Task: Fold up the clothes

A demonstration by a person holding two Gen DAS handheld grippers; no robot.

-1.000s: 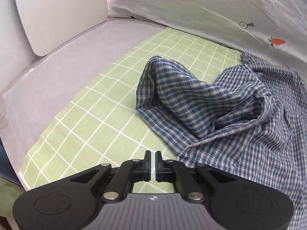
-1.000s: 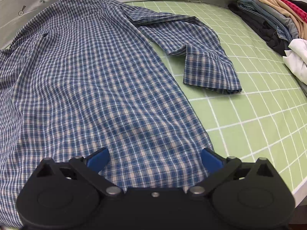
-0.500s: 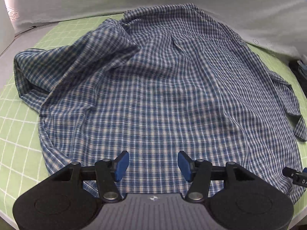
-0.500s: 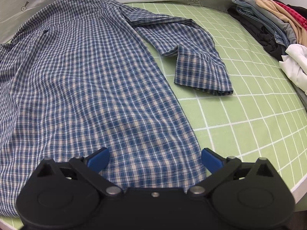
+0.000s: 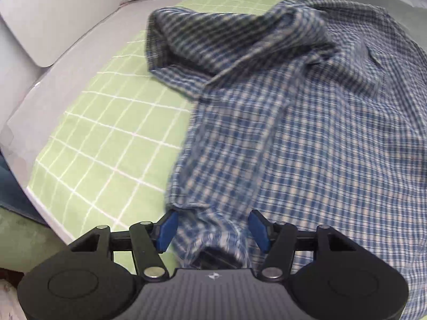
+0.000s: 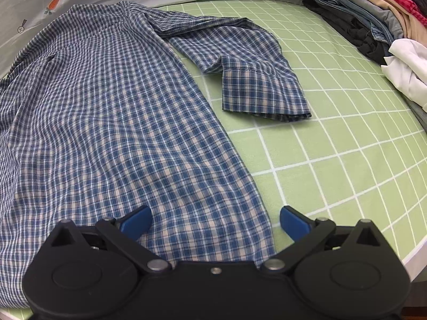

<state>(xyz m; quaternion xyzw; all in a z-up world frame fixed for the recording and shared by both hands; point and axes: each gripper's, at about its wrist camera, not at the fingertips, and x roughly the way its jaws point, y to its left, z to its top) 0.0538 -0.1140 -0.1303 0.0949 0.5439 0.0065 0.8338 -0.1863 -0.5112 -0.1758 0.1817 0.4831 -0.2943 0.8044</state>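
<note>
Item: blue checked shirt (image 6: 112, 122), spread on the green grid mat (image 6: 333, 138) with its hem at the near edge; both hem corners to be pinched cleanly, the left gripper (image 5: 212, 228), jaws just opening, straddling the bunched near-left corner, the right gripper (image 6: 214, 220) spread over the near-right corner.

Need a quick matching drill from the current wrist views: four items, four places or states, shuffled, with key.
Items:
1. plaid shirt
2. shirt's right sleeve
3. clothes pile
4. left gripper

States:
A. stacked at the far right edge
B. open, bunched hem between its pads
C. spread over the green grid sheet
D. bent, cuff lying on the sheet

Pairs: 1-C, 2-D, 3-A, 4-B
</note>
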